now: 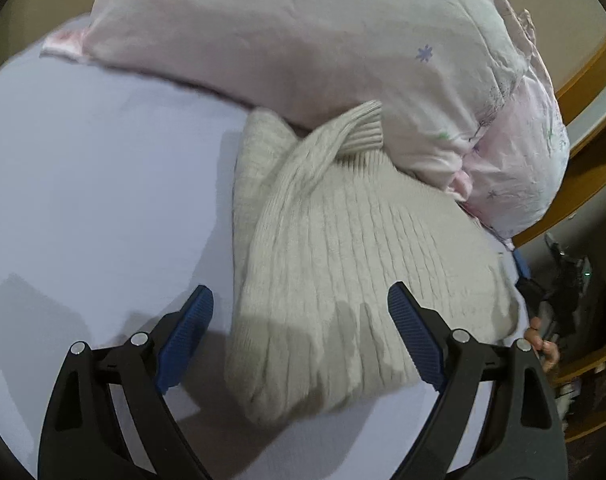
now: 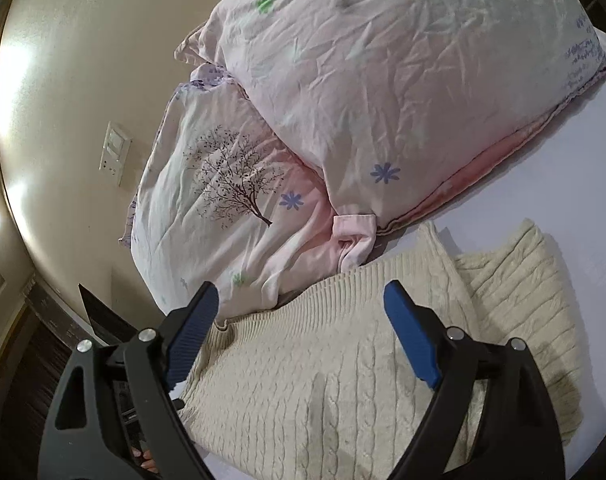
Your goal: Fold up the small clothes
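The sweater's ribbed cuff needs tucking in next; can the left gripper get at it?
Probably yes. The left gripper is open and empty, and the ribbed cuff lies exposed on the cream knit sweater, though close against the floral pillow.

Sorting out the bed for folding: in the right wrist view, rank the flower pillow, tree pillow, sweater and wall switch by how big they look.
1. Flower pillow and sweater: too alike to rank, and the sweater lies nearer the camera.
2. Tree pillow.
3. Wall switch, far away.
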Motion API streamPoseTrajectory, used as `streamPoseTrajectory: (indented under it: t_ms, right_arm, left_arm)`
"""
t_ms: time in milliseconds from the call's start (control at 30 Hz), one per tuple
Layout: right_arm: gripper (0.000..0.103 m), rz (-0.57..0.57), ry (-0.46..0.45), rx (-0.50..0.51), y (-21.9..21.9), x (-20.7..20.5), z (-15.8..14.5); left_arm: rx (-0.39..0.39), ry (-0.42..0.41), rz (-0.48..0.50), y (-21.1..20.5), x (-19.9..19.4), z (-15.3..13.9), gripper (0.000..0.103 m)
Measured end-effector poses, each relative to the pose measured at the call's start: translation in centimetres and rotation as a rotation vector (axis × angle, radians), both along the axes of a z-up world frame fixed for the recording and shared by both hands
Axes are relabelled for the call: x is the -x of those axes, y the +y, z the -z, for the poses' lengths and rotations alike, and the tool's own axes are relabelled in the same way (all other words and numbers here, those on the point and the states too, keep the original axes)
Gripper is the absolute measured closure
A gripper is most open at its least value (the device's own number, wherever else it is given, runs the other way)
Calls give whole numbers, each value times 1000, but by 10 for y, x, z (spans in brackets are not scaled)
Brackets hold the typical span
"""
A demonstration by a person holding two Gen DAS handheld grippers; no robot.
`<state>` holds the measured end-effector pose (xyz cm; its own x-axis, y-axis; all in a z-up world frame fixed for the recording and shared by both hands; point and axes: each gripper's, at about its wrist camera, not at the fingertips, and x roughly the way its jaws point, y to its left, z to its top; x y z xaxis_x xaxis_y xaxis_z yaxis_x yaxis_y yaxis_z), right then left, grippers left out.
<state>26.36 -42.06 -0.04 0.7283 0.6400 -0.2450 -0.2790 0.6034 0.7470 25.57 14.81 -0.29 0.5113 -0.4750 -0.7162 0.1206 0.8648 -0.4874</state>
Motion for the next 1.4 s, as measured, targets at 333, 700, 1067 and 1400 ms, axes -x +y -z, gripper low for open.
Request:
streamPoseTrajectory:
  t_ms: [333, 700, 1067, 1400]
  right_arm:
    - [16, 8, -34, -45, -13, 4, -5]
    - [15, 207, -133, -197, -102, 31, -17]
    - [2, 244, 27, -137, -138, 14, 0]
    - [2, 5, 421, 107, -86, -34, 39]
  left_arm:
    - [372, 130, -149, 20, -32, 29, 87]
    - [680, -82, 215, -169, -19, -80, 88]
    - [610, -24, 472, -318, -21, -66, 47]
    - [180, 86, 186, -253, -26, 5, 25]
